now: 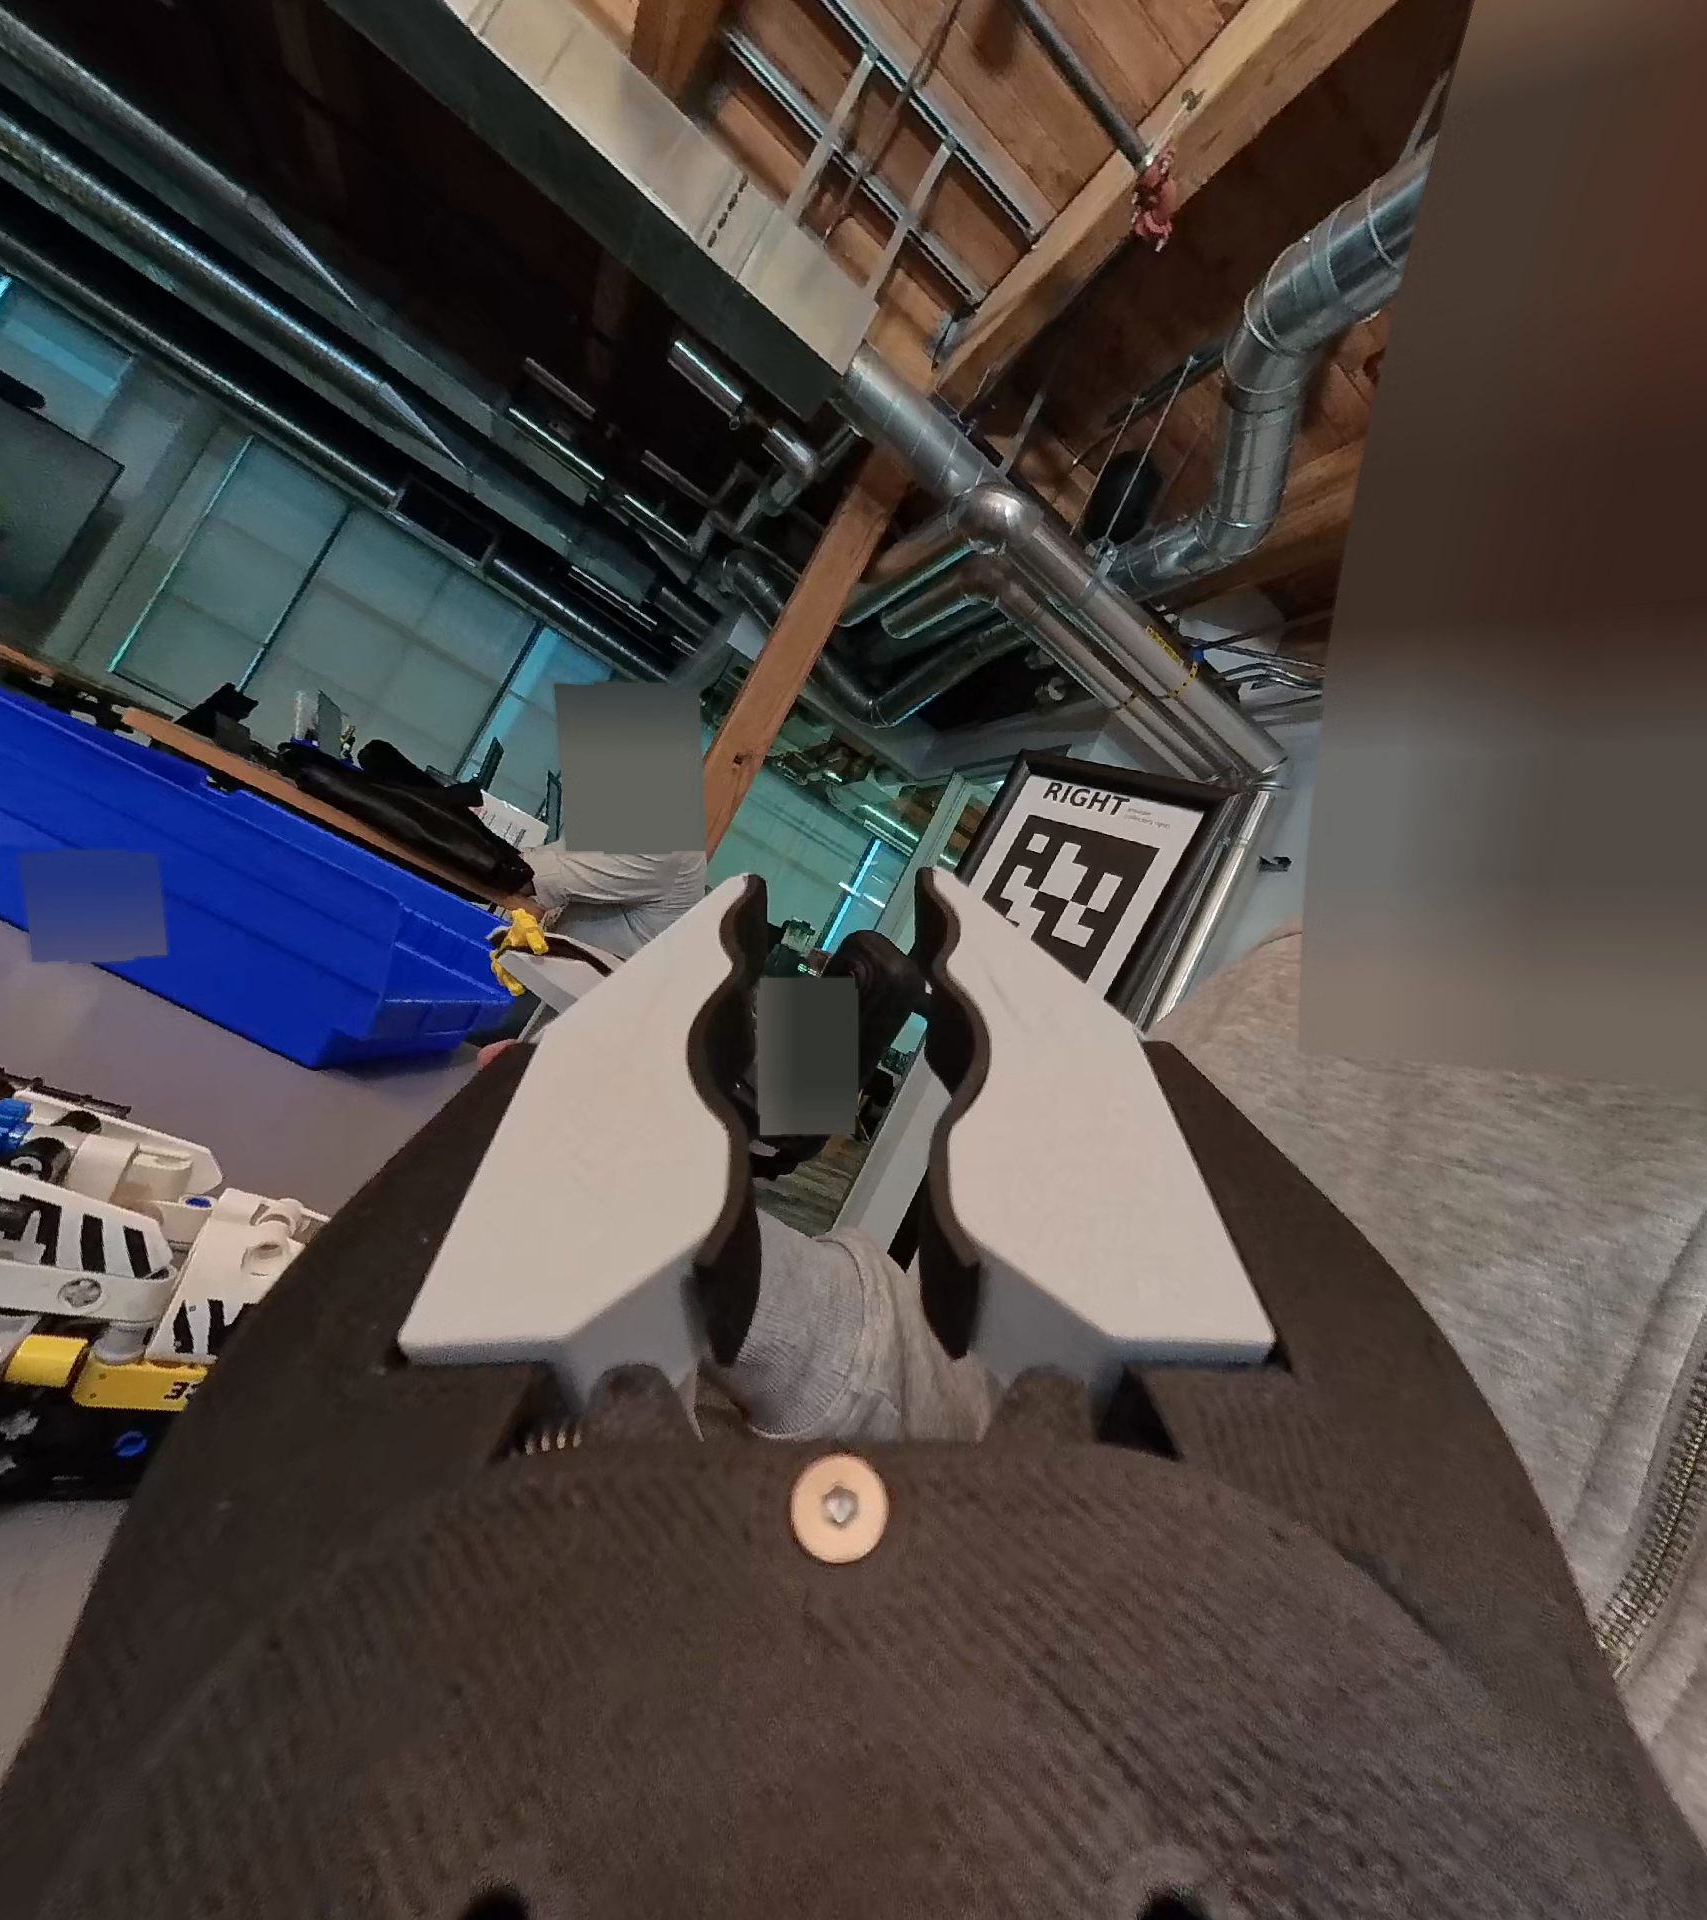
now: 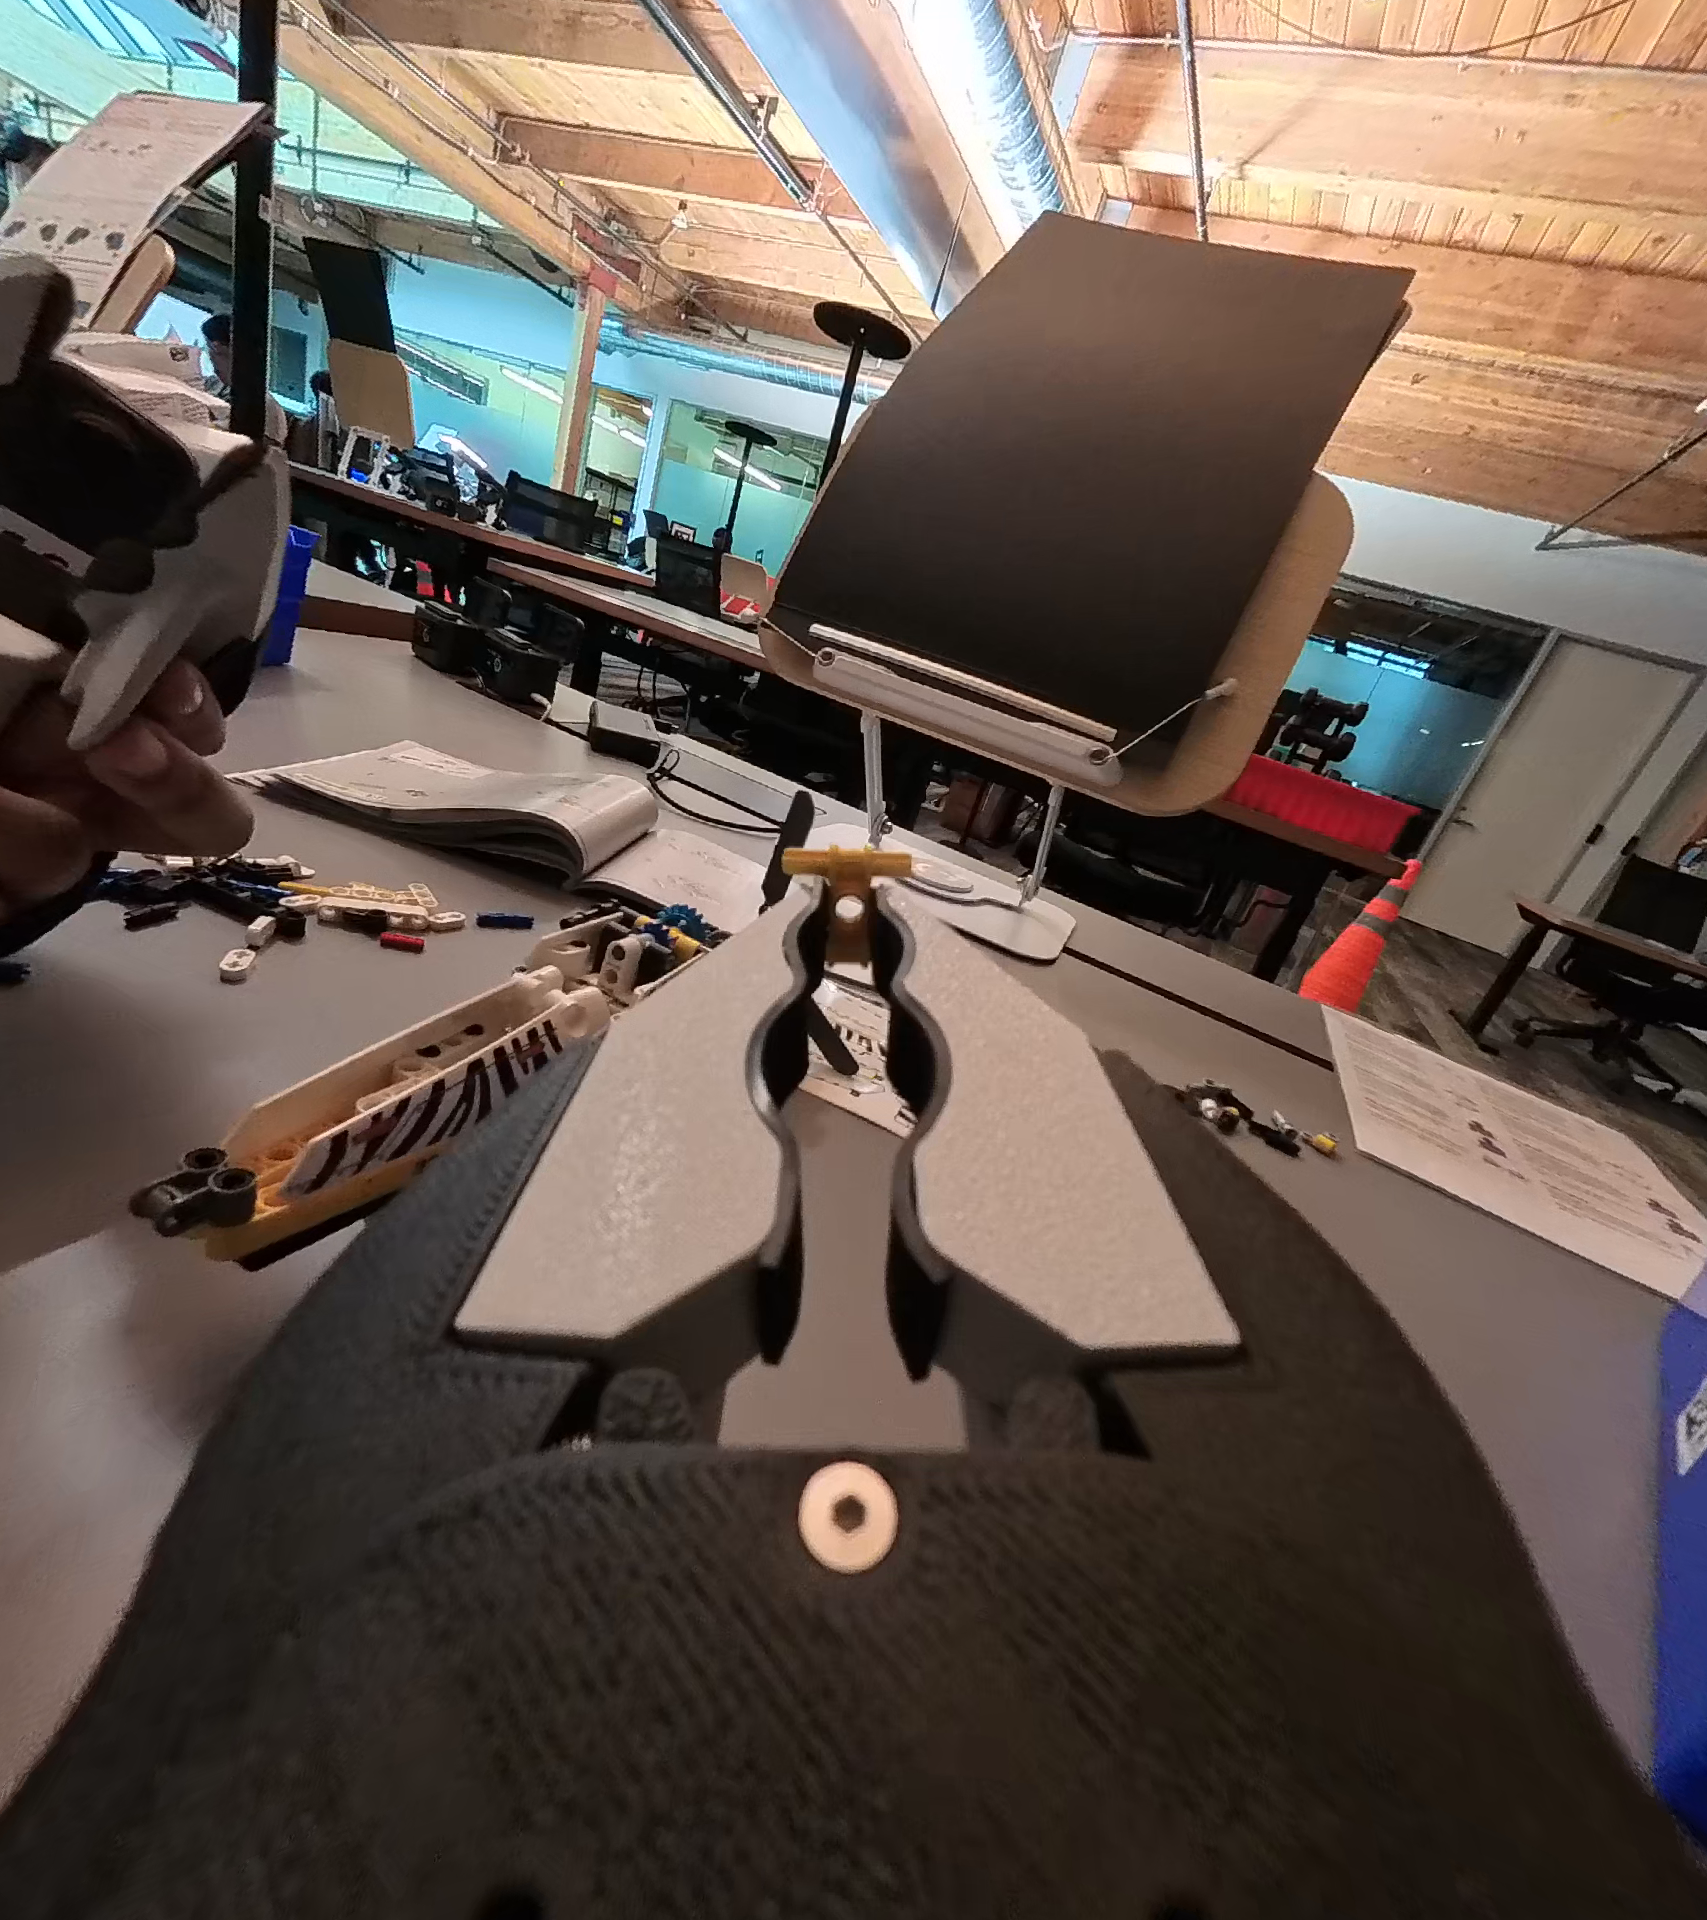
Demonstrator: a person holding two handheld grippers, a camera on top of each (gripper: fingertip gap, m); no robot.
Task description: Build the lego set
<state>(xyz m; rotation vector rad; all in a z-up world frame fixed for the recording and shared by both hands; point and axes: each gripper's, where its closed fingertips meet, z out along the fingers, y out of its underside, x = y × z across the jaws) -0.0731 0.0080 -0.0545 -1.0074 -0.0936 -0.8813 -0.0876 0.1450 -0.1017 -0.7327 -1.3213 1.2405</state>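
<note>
Pinching a small yellow piece (image 2: 844, 883) in our right tongs (image 2: 847, 902), we hold our left tongs (image 1: 833, 883) spread, near the white model (image 2: 433, 1070).

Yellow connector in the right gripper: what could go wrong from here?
1. The right gripper pinches the yellow connector only at its fingertips, so it could twist or slip out.
2. The left gripper is open, off the partly built model, which may slide when pressed.
</note>
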